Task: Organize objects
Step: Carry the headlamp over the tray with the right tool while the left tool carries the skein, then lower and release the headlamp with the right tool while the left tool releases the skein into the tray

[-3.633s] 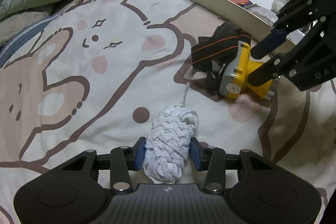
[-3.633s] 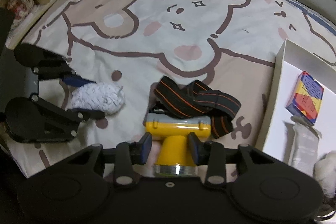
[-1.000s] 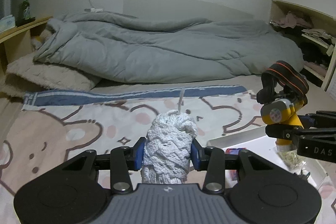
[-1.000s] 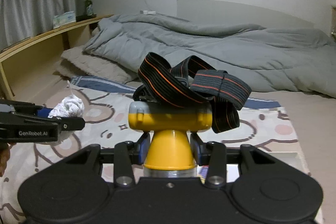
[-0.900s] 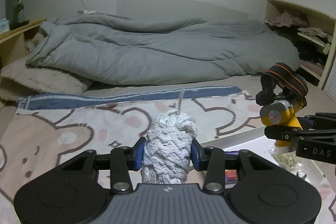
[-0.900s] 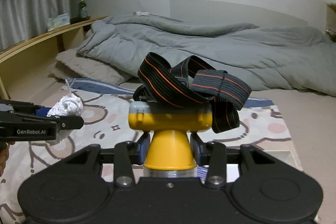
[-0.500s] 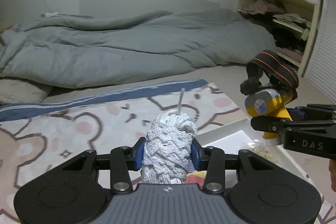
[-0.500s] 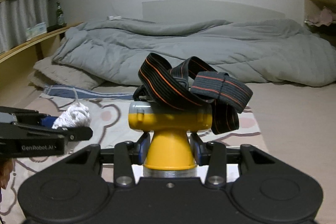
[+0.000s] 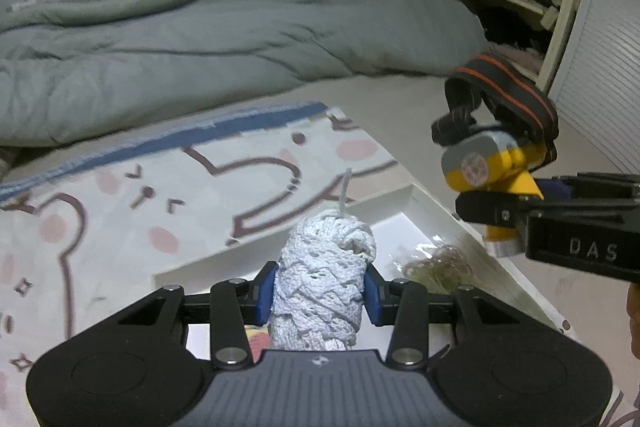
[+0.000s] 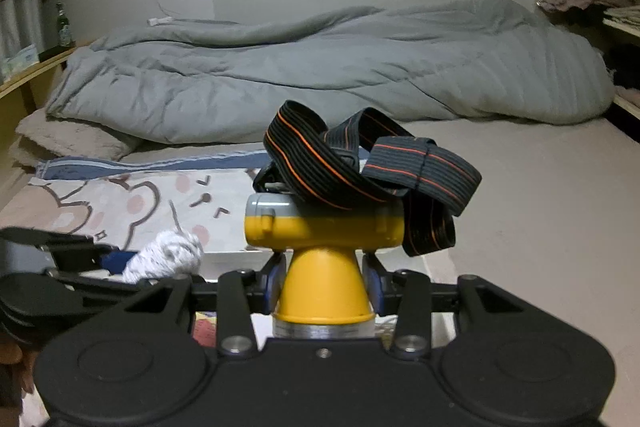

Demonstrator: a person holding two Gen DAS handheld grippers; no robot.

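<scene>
Left gripper point(image 9: 319, 293) clamped on white knitted bundle point(image 9: 324, 279) standing upright between blue pads, above white box point(image 9: 404, 197), right gripper point(image 10: 324, 285) gripping yellow headlamp point(image 10: 324, 239) cone, straps on top

White-blue knitted bundle point(image 9: 322, 287), yellow-grey headlamp point(image 10: 324, 255) with orange-striped black strap point(image 10: 360, 163), bear-print blanket point(image 9: 120, 211), grey duvet point(image 10: 320, 67)

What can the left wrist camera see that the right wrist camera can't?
Only the left wrist view shows the inside of the white box with a crinkly clear packet in it. Only the right wrist view shows the green bottle on the side shelf. Both show the white yarn bundle clamped in the left gripper, the yellow headlamp clamped in the right gripper, and the grey duvet.
</scene>
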